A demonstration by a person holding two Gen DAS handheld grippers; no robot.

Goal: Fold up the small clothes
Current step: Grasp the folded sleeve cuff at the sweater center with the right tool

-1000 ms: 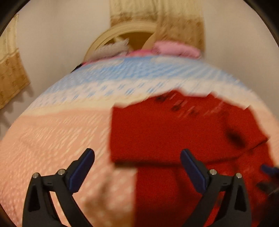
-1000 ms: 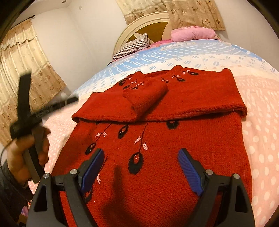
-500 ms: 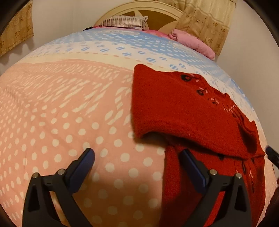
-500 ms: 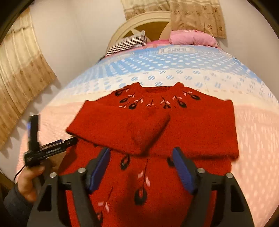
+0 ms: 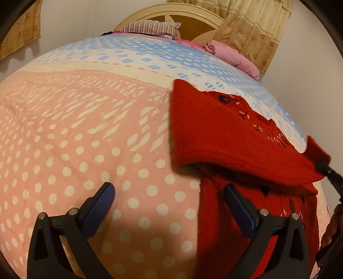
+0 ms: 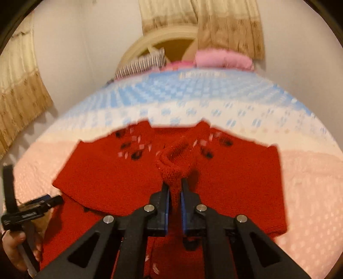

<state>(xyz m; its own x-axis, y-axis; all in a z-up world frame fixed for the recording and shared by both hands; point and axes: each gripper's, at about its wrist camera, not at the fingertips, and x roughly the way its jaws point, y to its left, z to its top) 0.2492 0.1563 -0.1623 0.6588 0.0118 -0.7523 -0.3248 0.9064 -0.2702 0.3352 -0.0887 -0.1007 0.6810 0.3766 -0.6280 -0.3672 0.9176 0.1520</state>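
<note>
Two hand-held grippers work a red sweater (image 6: 235,182) lying on the bed (image 5: 85,150). The right hand-held gripper (image 6: 175,191) has just been closing and now pinches the sleeve cuff (image 6: 175,163), lifted off the chest, so the sleeve fold is probably being redone. The left hand-held gripper (image 5: 169,193) hangs with jaws apart, empty, by the sweater's edge. Beyond the dotted pink-and-blue bedspread are pillows (image 5: 152,28), a headboard (image 5: 193,19) and curtains (image 5: 257,28).

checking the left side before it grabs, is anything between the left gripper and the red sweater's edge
Nothing visible. The open left gripper hovers over bare bedspread, with the red sweater edge right by its right finger. The right gripper has just closed on a sleeve cuff.
</note>
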